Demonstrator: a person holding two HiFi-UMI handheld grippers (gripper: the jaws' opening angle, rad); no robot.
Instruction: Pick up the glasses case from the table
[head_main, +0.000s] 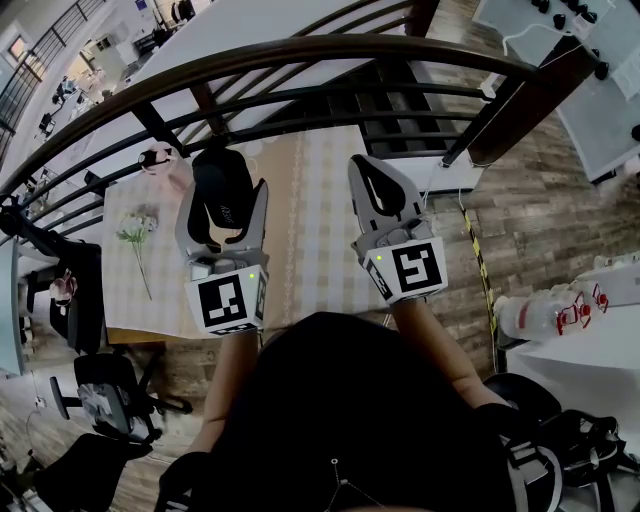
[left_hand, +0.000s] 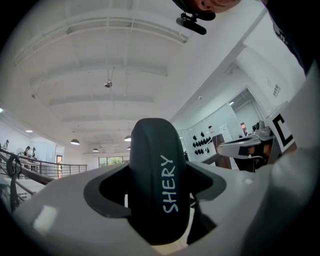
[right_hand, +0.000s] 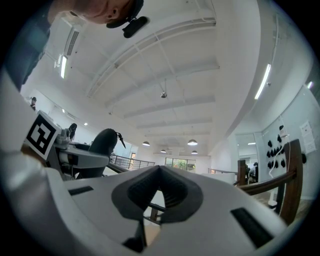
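1. Left gripper (head_main: 222, 190): in the head view it is held at the left, over the checked cloth of the desk (head_main: 318, 250). Its marker cube faces the camera.
2. Left fingers (left_hand: 70, 210): closed on the glasses case (left_hand: 159, 185). The left gripper view shows the case wedged upright between the two grey fingers, filling the gap between them.
3. Glasses case: a dark, rounded, oval body with the pale lettering "SHERY" running along its face. Its upper end projects past the fingertips.
4. Glasses case location: in the head view it (head_main: 221, 208) sits in the grip of the left gripper, not lying on the desk. In the left gripper view only ceiling and lamps show behind it.
5. Right gripper (head_main: 368, 170): held beside the left gripper at the right of the head view, apart from it, also over the desk.
6. Right fingers (right_hand: 235, 215): fully together, tips meeting in a point. The right gripper view shows nothing between them.
7. Cross-check: the right gripper view shows the dark case (right_hand: 104, 142) at its left, standing up from the left gripper.
8. Surroundings: a dark curved railing (head_main: 300, 55) crosses the head view above both grippers. A sprig of flowers (head_main: 135, 232) lies on the desk to the left of the left gripper.
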